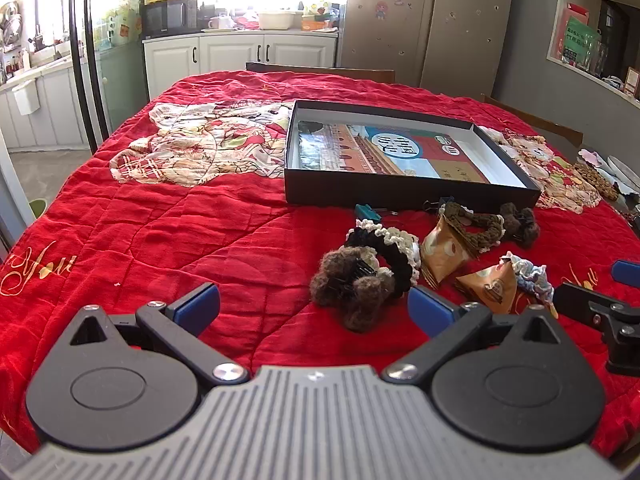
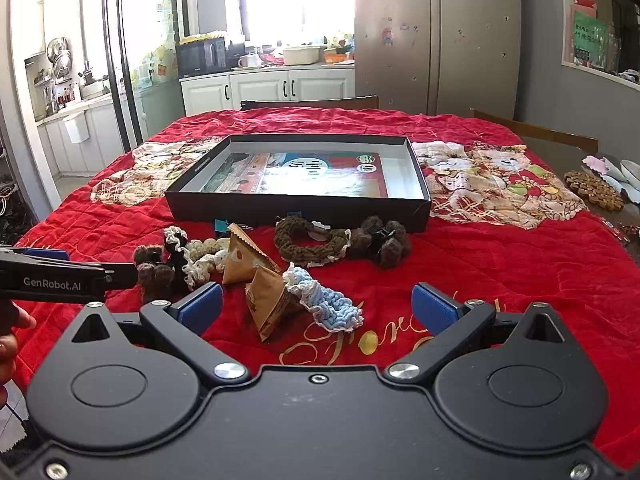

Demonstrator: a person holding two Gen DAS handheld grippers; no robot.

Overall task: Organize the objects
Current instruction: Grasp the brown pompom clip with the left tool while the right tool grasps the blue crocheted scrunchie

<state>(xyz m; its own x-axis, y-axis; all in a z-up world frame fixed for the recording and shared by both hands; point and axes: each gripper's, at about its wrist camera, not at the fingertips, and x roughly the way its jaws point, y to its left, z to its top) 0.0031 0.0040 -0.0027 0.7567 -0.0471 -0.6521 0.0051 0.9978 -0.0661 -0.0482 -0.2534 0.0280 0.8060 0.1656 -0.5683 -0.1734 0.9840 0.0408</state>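
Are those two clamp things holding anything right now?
No. The left hand-held gripper and right hand-held gripper both stand open and empty above the red cloth.

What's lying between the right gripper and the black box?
In the right wrist view, between the right gripper and black box: two brown snack packets, a blue scrunchie, an olive scrunchie.

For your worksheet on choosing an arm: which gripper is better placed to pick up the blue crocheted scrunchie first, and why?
Right. The blue crocheted scrunchie lies just ahead of the open right gripper, between its fingers' line. From the left gripper, it sits far off to the side, past the fluffy brown hair clip.
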